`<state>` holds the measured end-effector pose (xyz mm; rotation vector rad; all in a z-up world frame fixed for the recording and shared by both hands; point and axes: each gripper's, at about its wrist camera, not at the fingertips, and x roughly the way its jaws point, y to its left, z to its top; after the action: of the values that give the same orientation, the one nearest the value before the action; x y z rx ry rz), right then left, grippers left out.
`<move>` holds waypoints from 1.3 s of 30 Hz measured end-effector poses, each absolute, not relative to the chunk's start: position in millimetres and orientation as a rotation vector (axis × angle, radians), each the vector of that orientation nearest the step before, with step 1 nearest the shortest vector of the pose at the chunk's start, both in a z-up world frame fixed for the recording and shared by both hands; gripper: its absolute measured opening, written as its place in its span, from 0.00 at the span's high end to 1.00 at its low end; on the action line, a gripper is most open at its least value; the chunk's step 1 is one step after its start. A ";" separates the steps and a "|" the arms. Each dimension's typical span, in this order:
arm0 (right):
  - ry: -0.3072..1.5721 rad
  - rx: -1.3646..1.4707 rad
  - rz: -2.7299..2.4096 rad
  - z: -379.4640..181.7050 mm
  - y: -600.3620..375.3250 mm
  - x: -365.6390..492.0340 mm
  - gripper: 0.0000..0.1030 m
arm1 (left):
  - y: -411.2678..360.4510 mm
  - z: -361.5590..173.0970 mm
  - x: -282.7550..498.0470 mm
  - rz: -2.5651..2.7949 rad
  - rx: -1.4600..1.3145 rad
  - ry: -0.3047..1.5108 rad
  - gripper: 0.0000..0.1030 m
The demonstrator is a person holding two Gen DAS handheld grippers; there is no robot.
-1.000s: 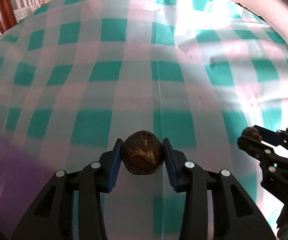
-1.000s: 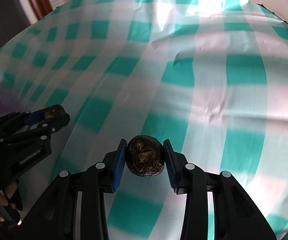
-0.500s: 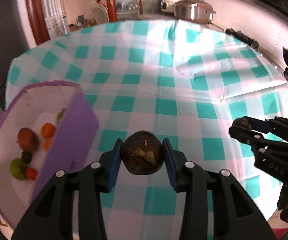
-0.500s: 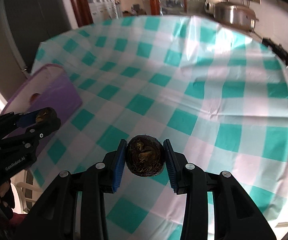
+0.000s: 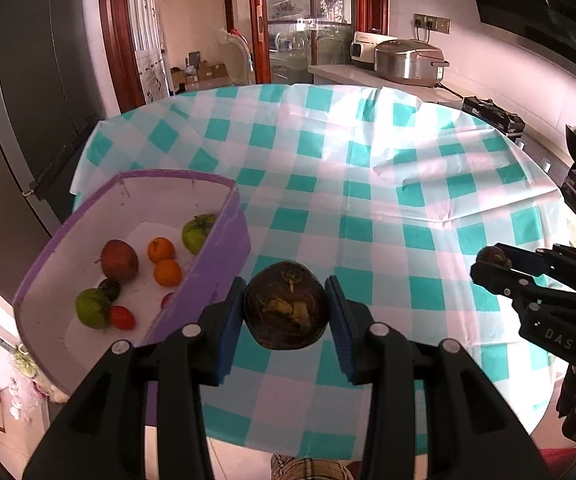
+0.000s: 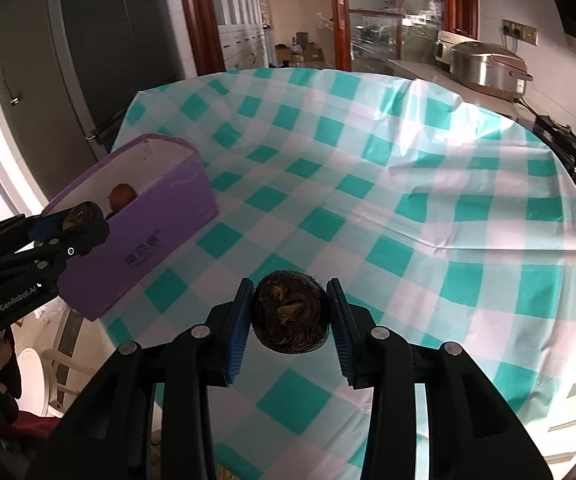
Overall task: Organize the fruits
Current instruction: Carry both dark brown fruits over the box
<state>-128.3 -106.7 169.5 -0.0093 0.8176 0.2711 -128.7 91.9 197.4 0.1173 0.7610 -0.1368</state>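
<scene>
My left gripper [image 5: 286, 309] is shut on a dark brown round fruit [image 5: 286, 296], held above the checked tablecloth just right of the purple box [image 5: 224, 248]. The box holds a red apple [image 5: 119, 260], two oranges [image 5: 168, 273], green fruits [image 5: 198, 228] and a small red one. My right gripper [image 6: 289, 314] is shut on a second dark round fruit [image 6: 288, 304] over the cloth. At the right of the left wrist view the right gripper [image 5: 491, 258] shows with its fruit. The left gripper [image 6: 84, 216] hangs in front of the box [image 6: 156, 248] in the right wrist view.
The round table [image 5: 367, 184] wears a teal and white checked cloth, and the box overhangs its left edge. Beyond it stand a counter with a rice cooker [image 5: 407, 62], a dark fridge [image 5: 28, 100] at the left and a stove [image 5: 491, 114] at the right. A white chair [image 6: 36, 360] sits below left.
Both grippers have risen and drawn back from the cloth, each still gripping its dark fruit. The purple box with fruit and the kitchen behind have come into view.
</scene>
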 end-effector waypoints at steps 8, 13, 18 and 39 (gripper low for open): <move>0.818 -0.036 0.325 172.0 -73.1 -121.5 0.63 | 129.1 200.8 -124.4 -0.083 0.088 0.774 0.60; 0.834 -0.042 0.356 170.2 -39.1 -97.7 0.63 | 170.8 199.9 -106.2 -0.046 0.063 0.784 0.60; 0.839 -0.053 0.421 172.7 19.9 -65.1 0.63 | 225.4 201.6 -83.3 -0.020 0.040 0.818 0.60; 1.086 -0.372 0.403 111.9 194.2 36.9 0.63 | 301.6 95.4 2.4 -0.425 0.223 1.299 0.60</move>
<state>36.9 194.2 111.9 -0.3724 1.0862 0.4031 2.4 301.6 95.4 0.2231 1.2987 -0.4252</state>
